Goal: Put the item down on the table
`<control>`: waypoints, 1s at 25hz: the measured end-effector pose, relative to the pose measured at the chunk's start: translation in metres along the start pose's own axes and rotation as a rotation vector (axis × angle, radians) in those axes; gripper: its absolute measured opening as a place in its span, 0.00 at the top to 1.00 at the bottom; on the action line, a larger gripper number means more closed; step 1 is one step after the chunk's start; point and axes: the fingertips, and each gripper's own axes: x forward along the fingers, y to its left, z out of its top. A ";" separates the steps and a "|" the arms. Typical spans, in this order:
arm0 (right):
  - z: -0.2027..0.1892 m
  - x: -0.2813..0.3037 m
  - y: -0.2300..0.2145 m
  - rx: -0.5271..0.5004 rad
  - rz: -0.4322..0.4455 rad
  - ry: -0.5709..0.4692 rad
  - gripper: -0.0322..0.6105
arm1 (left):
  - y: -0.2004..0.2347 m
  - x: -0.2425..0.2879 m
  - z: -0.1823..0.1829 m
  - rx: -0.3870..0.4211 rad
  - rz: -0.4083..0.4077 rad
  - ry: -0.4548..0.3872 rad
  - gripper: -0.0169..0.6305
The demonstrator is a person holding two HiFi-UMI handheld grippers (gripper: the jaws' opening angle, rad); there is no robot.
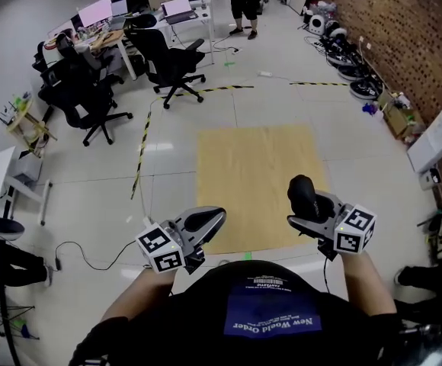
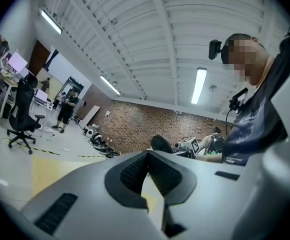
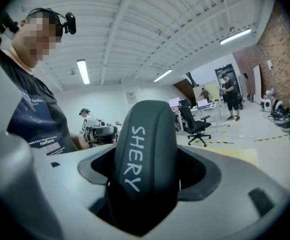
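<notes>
Right gripper [image 1: 306,207], five o'clock, clamps a black rounded case lettered SHERY [image 3: 145,159]; left gripper [image 1: 212,219], jaws together, is empty. Opening over the pale tiled floor [image 1: 175,166] could drop it.

Pale tiled floor [image 1: 168,174] bearing a tan rectangular mat [image 1: 259,174] at centre. Yellow-and-black striped tape [image 1: 139,158] runs past the mat's left and far sides. Black wheeled chairs [image 1: 171,61] stand beyond; a dark cable [image 1: 91,259] trails lower left.
</notes>
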 end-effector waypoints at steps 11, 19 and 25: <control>-0.021 0.103 -0.122 0.028 -0.003 0.166 0.41 | 0.131 0.037 -0.016 -0.059 0.071 0.101 0.97; -0.072 0.134 -0.219 0.014 0.053 0.343 0.41 | 0.175 0.085 -0.067 -0.132 0.216 0.196 0.97; -0.136 0.156 -0.271 -0.021 0.032 0.504 0.41 | 0.202 0.123 -0.118 -0.161 0.226 0.270 0.97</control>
